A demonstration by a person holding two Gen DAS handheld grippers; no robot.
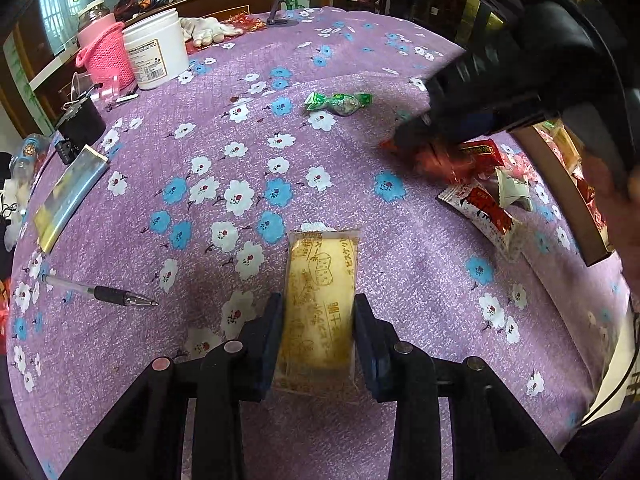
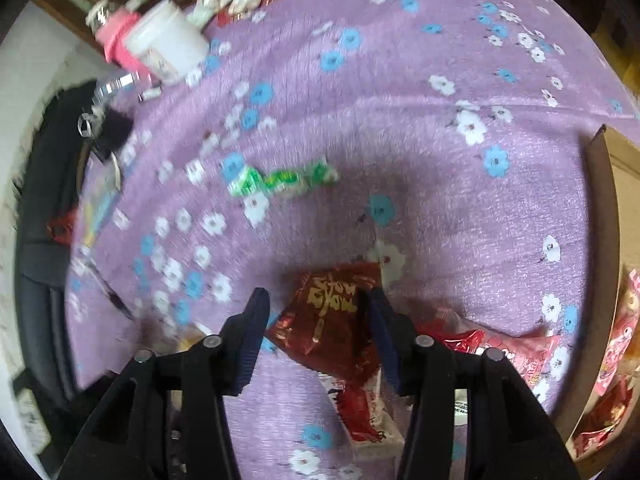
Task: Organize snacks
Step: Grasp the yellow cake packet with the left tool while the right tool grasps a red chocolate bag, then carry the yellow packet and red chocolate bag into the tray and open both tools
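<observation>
Purple cloth; cardboard box holds red packets.

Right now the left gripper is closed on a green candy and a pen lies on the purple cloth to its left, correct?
Not quite. The left gripper is closed on a yellow biscuit packet, as the left wrist view shows; the green candy lies untouched farther off. The pen does lie on the purple cloth to its left.
</observation>
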